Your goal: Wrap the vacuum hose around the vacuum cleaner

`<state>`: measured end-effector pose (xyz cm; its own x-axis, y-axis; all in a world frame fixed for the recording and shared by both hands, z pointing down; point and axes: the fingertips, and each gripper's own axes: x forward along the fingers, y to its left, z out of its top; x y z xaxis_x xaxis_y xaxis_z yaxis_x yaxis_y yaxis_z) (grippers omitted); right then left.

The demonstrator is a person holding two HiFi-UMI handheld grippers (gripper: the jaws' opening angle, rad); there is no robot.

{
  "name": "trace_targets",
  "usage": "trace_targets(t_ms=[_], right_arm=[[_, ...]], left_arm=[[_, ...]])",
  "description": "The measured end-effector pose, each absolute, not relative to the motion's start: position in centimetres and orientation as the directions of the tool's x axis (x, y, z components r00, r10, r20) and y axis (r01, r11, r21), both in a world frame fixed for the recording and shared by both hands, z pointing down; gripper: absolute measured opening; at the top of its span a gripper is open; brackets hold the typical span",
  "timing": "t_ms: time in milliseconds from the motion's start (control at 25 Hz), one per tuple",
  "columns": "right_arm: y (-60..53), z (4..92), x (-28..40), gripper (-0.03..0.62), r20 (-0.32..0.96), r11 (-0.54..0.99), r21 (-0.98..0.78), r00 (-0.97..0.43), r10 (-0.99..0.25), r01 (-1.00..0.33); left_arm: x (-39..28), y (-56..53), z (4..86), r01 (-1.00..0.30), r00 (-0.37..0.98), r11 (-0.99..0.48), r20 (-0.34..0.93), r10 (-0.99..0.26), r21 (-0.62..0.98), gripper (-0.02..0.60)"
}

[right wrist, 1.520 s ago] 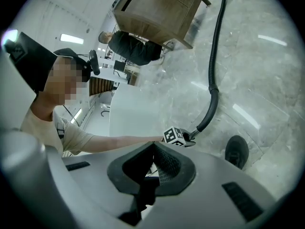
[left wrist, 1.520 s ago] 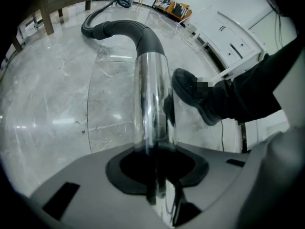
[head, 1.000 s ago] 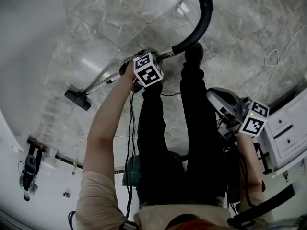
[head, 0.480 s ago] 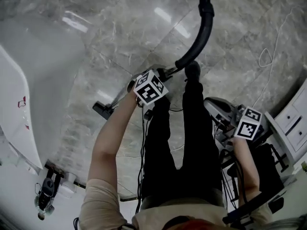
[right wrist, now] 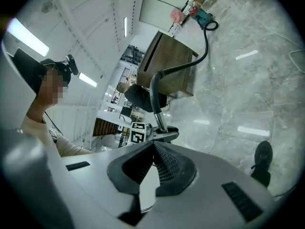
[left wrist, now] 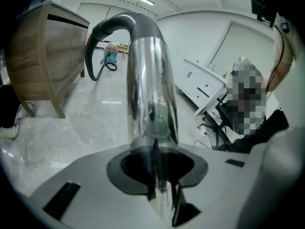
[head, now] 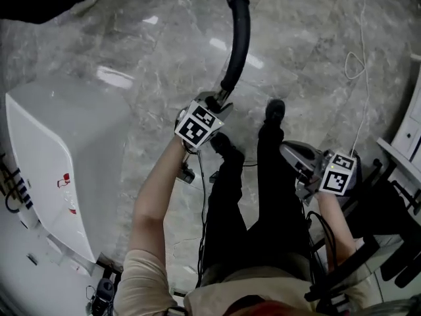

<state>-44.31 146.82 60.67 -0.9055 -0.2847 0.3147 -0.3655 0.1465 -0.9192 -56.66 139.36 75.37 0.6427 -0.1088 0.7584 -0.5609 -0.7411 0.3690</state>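
My left gripper is shut on the vacuum's chrome wand tube, which stands up between its jaws. Above the grip the tube bends into a grey handle and joins the black hose. The hose trails across the floor to the teal vacuum cleaner, far off by the wall. My right gripper is at the right, shut with nothing between its pads. It looks toward the left gripper's marker cube and the tube.
A large white curved body lies at the left. White drawer units and dark stands crowd the right. A thin white cable loops on the marble floor. A wooden cabinet stands near the vacuum cleaner. The person's legs are between the grippers.
The left gripper has lifted the wand, and its floor head has swung in from the left toward the legs. The right gripper has also risen. The hose now runs straighter up the view.
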Motion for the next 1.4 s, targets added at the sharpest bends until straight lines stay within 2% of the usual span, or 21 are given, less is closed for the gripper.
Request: trace_targets(t_ms=[320,600,840,960,1200,1400], right_arm=[[143.9,57.2,-41.0,0.003,0.249,0.126,-0.941,-0.895,-0.371,-0.314],[140.8,53.3,-38.2,0.003,0.214,0.158,-0.939,-0.881,-0.423,-0.305],[137.5,49.0,-34.8,0.003,0.167,0.19,-0.941,-0.875,-0.454,-0.278],[135.9,47.8,-33.0,0.003,0.15,0.183,-0.946,-0.861,-0.487,-0.268],[134.4,46.5,-31.3,0.003,0.14,0.161,-0.954,-0.854,-0.501,-0.251],[132.7,44.3,-29.8,0.003,0.123,0.168,-0.957,-0.856,-0.502,-0.236]], left_arm=[[-54.6,132.3,70.2,-0.601,0.583,-0.746,0.796,-0.164,0.286,0.109],[-51.7,123.5,63.9,-0.673,0.548,-0.713,0.779,-0.304,0.195,0.104],[-47.9,119.7,60.3,-0.627,0.526,-0.766,0.804,-0.279,0.144,0.1],[-47.4,117.4,58.8,-0.628,0.497,-0.773,0.812,-0.307,0.092,0.1],[-45.4,113.2,52.7,-0.663,0.5,-0.747,0.77,-0.395,0.048,0.1],[-40.5,110.9,47.1,-0.679,0.54,-0.732,0.709,-0.454,0.048,0.1]])
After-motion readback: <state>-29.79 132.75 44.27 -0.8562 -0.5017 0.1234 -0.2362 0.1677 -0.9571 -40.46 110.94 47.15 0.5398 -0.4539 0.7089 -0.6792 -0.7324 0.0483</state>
